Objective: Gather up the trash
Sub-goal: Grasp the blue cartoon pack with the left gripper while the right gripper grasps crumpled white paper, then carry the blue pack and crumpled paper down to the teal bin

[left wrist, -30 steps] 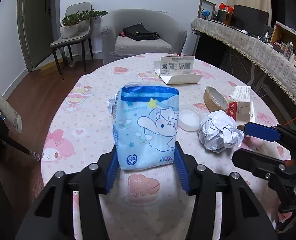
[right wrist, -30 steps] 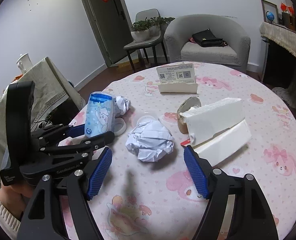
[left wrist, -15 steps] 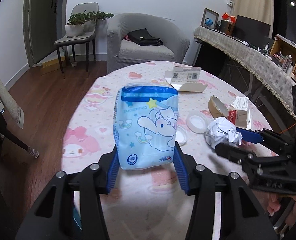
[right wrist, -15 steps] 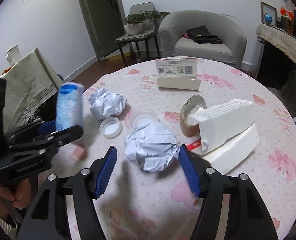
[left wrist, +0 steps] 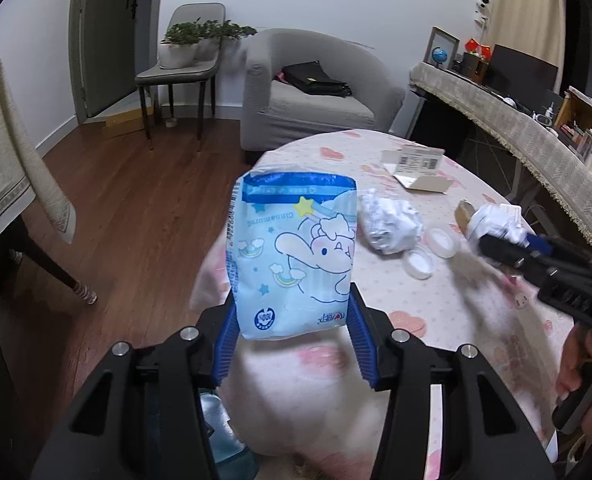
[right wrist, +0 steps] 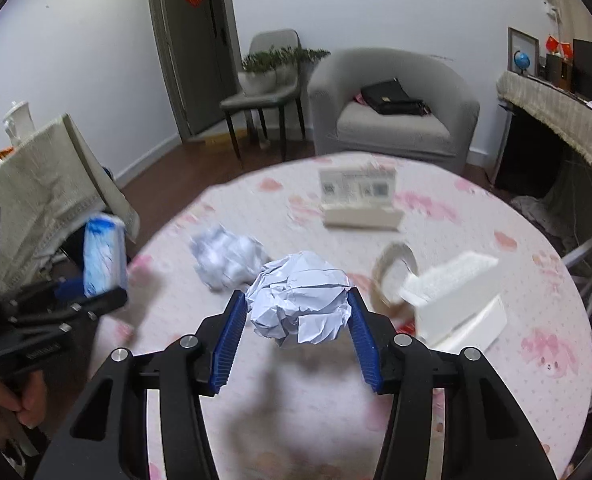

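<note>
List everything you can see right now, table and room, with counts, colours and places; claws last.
Tissue pack: 1, light blue with cartoon print, held off the table's left edge.
Paper ball: 1, white, held above the table.
Second paper ball: 1, white, on the table, left side.
Plastic lids: 2, clear-white, on the table beside the second ball.
Tape roll: 1, brown, right of centre.
White cartons: 2, right side.
Open box: 1, white, far side.
Table: 1, pink-print cloth.
Armchair: 1, grey, black bag on it.
Chair: 1, grey, carrying plants.
Left claw: shut on the pack.
Right claw: shut on the ball.
</note>
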Action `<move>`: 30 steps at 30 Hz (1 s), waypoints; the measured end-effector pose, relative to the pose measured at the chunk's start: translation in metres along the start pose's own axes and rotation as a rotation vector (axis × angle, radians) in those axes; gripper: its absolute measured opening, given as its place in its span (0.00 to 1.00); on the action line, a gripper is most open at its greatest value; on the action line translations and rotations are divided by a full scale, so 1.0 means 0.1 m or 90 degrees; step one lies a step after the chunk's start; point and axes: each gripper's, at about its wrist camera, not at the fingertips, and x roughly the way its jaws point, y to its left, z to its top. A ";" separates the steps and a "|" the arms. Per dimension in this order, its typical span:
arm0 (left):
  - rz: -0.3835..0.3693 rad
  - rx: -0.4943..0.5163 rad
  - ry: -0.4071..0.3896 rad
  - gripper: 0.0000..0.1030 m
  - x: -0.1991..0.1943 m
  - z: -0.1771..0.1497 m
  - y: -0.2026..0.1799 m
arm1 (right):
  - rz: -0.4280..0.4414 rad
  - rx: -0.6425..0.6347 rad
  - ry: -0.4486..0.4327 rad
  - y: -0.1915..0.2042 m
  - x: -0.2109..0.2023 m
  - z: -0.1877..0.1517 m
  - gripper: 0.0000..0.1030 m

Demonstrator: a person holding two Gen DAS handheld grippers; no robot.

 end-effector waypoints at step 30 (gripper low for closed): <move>0.072 -0.073 0.107 0.51 -0.08 -0.69 1.20 | 0.158 -0.103 0.032 1.56 0.40 0.08 0.50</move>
